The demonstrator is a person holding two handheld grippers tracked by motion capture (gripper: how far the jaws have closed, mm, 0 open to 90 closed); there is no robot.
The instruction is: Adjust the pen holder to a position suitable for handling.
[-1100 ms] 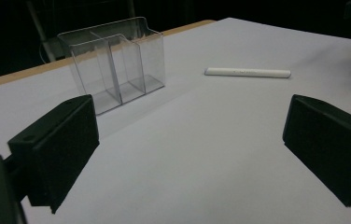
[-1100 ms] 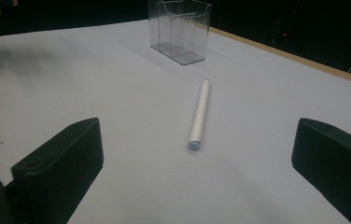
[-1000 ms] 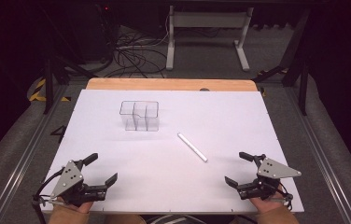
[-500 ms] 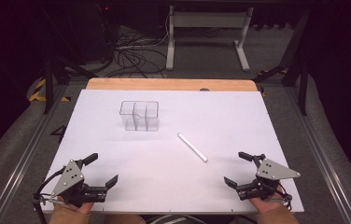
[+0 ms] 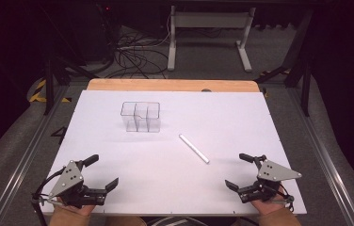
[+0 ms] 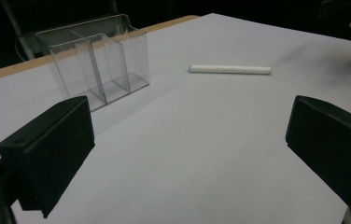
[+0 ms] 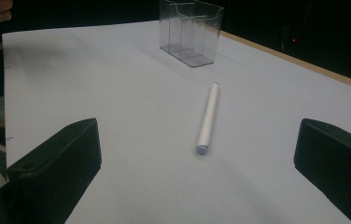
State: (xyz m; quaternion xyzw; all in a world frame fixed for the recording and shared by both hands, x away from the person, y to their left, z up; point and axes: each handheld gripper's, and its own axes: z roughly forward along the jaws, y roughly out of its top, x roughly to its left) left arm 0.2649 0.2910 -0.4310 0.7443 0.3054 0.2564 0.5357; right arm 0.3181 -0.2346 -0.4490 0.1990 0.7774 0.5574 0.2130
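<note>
A white pen (image 5: 194, 148) lies slantwise on the white table top (image 5: 118, 141), right of centre. Farther back stands a clear plastic organiser (image 5: 140, 117) with three compartments, all empty. My left gripper (image 5: 103, 170) rests at the near left corner. Its jaws have just been opening and stand wide apart with nothing between them. My right gripper (image 5: 236, 170) sits open at the near right, a short way from the pen's near end (image 7: 202, 149). In the left gripper view the pen (image 6: 229, 69) lies to the right of the organiser (image 6: 94, 60).
A wooden strip (image 5: 170, 85) runs along the table's far edge. Beyond it are a metal desk frame (image 5: 208, 33) and loose cables (image 5: 132, 54) on the dark floor. Metal rails (image 5: 24, 150) flank the table on both sides.
The left gripper's jaws have spread slightly wider. Both hands, the pen and the organiser stay where they were.
</note>
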